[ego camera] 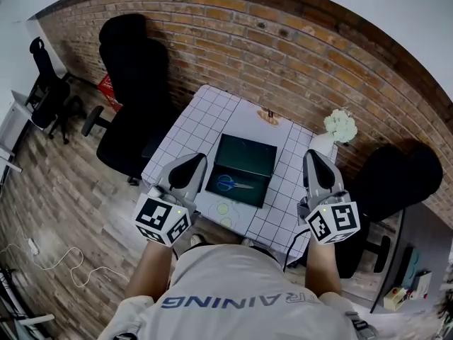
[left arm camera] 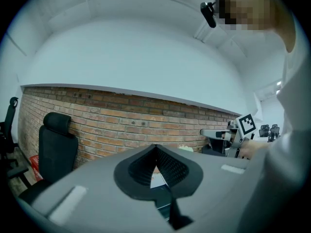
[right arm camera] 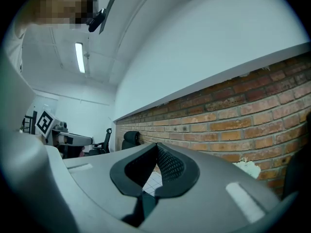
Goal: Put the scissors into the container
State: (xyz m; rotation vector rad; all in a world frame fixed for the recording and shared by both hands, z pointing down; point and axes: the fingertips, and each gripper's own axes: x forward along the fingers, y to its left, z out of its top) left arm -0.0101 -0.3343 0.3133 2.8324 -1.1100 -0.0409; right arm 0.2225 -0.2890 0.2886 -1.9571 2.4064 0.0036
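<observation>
Blue-handled scissors (ego camera: 226,183) lie inside the near half of a dark, open container (ego camera: 248,158) in the middle of the checked table (ego camera: 212,112). My left gripper (ego camera: 197,159) is held above the table's front left, beside the container, shut and holding nothing. My right gripper (ego camera: 312,154) hovers over the table's right edge, also shut and empty. In the left gripper view the jaws (left arm camera: 155,147) meet at their tips, and the right gripper (left arm camera: 218,134) shows beyond them. The right gripper view shows its own jaws (right arm camera: 156,146) closed, with the left gripper (right arm camera: 68,139) far off.
A brick wall (ego camera: 297,55) runs behind the table. Black office chairs stand at the left (ego camera: 131,98) and right (ego camera: 396,179). White flowers (ego camera: 340,125) sit at the far right corner, a small item (ego camera: 267,115) at the far edge, pale discs (ego camera: 223,209) near the front.
</observation>
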